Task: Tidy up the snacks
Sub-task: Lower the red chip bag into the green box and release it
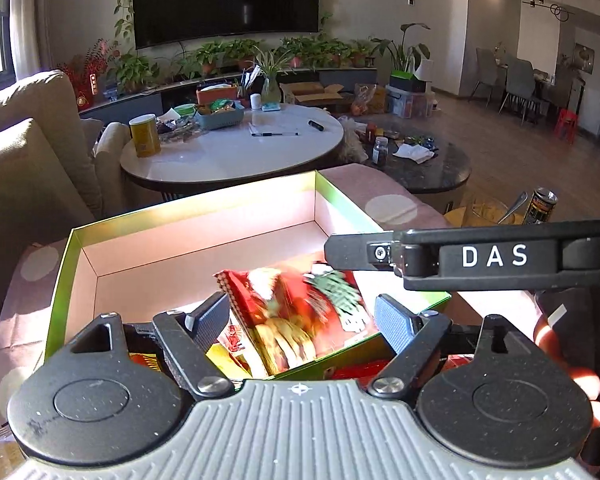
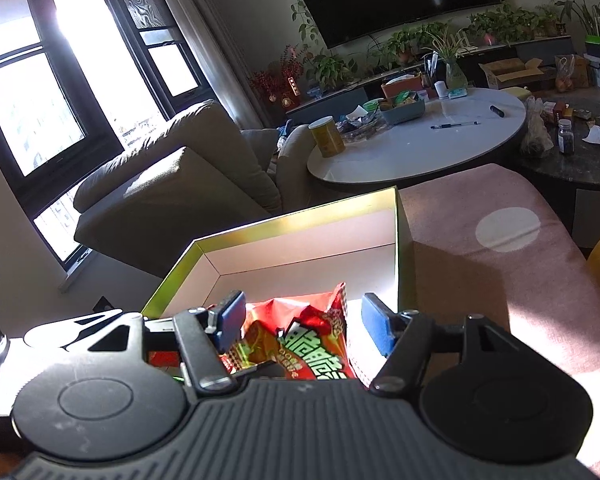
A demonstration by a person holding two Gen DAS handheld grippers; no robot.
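An open green-rimmed box (image 1: 196,200) (image 2: 292,216) with a pale inside stands on a pink dotted cloth (image 1: 384,184) (image 2: 500,280). A red snack bag (image 1: 296,320) with green lettering leans over its near wall, blurred. My left gripper (image 1: 302,314) is open around it, and its right pad stands apart from the bag. One finger of my right gripper (image 1: 352,254) reaches in from the right above the bag. In the right wrist view the right gripper (image 2: 302,316) is open, with the bag (image 2: 312,340) below and between its blue pads. More red and yellow packets (image 1: 228,356) lie under the left gripper.
A beige sofa (image 1: 20,160) (image 2: 172,184) is at the left. Beyond the box are a cluttered round white table (image 1: 228,156) (image 2: 412,152) and a dark table (image 1: 432,172). A can (image 1: 542,206) and a glass with a spoon stand at the right. A person's hand (image 1: 584,380) holds the right gripper.
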